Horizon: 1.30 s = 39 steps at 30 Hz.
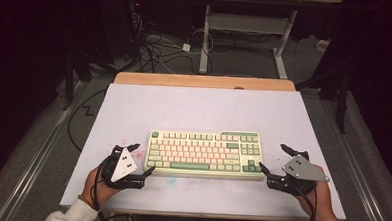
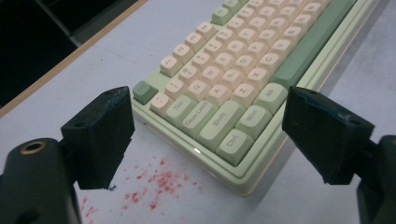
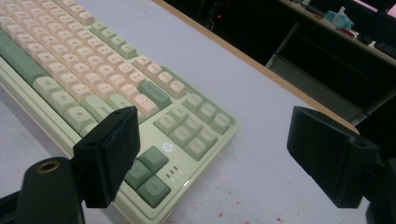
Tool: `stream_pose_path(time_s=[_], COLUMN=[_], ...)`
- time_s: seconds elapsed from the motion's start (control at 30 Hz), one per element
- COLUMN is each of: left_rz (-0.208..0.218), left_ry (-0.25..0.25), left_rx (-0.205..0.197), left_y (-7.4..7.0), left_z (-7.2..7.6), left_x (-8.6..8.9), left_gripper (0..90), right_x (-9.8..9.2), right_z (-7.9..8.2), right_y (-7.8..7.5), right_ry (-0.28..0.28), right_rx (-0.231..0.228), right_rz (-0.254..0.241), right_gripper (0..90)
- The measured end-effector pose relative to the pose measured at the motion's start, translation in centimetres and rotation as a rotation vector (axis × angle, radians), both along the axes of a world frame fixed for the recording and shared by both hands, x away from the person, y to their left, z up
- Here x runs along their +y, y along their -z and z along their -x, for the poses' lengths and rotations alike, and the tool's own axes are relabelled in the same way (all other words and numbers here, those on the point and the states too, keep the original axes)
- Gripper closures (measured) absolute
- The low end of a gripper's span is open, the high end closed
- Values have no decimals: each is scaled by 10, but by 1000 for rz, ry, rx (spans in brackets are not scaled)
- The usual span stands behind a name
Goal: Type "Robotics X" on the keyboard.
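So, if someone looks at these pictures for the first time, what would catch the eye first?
Most likely the pastel green and cream keyboard, lying square in the middle of the pale table. Next, the two black tongs flanking it, the left tongs at its near left corner and the right tongs at its right end, both open and holding nothing. Red specks stain the table by the keyboard's left corner.

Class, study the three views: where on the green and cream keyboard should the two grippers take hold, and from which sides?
Probably by its two short ends, one gripper per end. The keyboard lies flat and is long and thin, so the left gripper should come in from the left end and the right gripper from the right, each closing its open jaws over the front and back edges near a corner.
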<state>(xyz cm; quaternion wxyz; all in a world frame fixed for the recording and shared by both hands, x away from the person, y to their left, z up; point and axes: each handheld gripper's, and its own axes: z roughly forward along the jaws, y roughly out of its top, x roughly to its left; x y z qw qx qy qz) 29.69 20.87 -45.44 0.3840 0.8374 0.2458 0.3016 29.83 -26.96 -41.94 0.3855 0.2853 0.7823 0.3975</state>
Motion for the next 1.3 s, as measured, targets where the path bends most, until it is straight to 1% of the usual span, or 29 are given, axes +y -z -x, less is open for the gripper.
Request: stream_pose_path(time_s=[0.03,0.1,0.13,0.23,0.27,0.33,0.4,0.47,0.53,0.6,0.67,0.73,0.8,0.83,0.9,0.97,1.03,1.1,1.17,1.23,1.3], left_rz=[9,0,5,0,5,-9,-8,-5,-11,5,-4,12,3,5,14,22,15,22,25,22,30], left_ry=[-1,-6,-8,-7,-9,-15,-21,-23,-27,-35,-41,-44,-47,-46,-44,-40,-34,-34,-31,-29,-28], left_rx=[4,2,3,10,13,23,32,44,43,60,55,64,62,65,59,52,51,51,48,46,45], left_y=[1,2,3,6,7,10,13,16,18,21,22,22,22,23,22,22,21,21,21,21,21], left_z=[0,2,2,4,4,4,4,5,8,9,11,11,12,12,13,14,15,14,14,14,14], left_x=[1,4,5,9,10,12,15,18,20,23,24,25,25,25,25,26,26,26,26,26,27], left_gripper=[165,165,165,165,165,165,165,165,165,165,165,165,165,165,165,165,165,164,164,165,164], right_x=[-2,-5,-6,-10,-11,-13,-16,-18,-20,-23,-25,-27,-26,-25,-24,-24,-23,-23,-22,-22,-21], right_z=[0,1,1,3,4,6,7,9,11,14,17,17,17,16,17,17,17,18,20,20,20], right_y=[1,3,4,8,9,12,14,17,20,24,28,31,33,34,34,34,33,33,32,31,30], right_ry=[4,12,13,10,11,21,30,39,49,56,65,66,65,59,60,55,54,56,56,56,55], right_rx=[-1,-3,0,3,4,4,8,8,3,9,16,25,35,39,32,28,24,24,16,12,3], right_rz=[-2,-5,-8,-18,-20,-19,-28,-25,-34,-39,-37,-43,-52,-42,-31,-38,-30,-31,-22,-33,-21], right_gripper=[176,176,175,172,170,171,171,169,170,169,169,170,169,169,169,169,169,169,169,169,167])
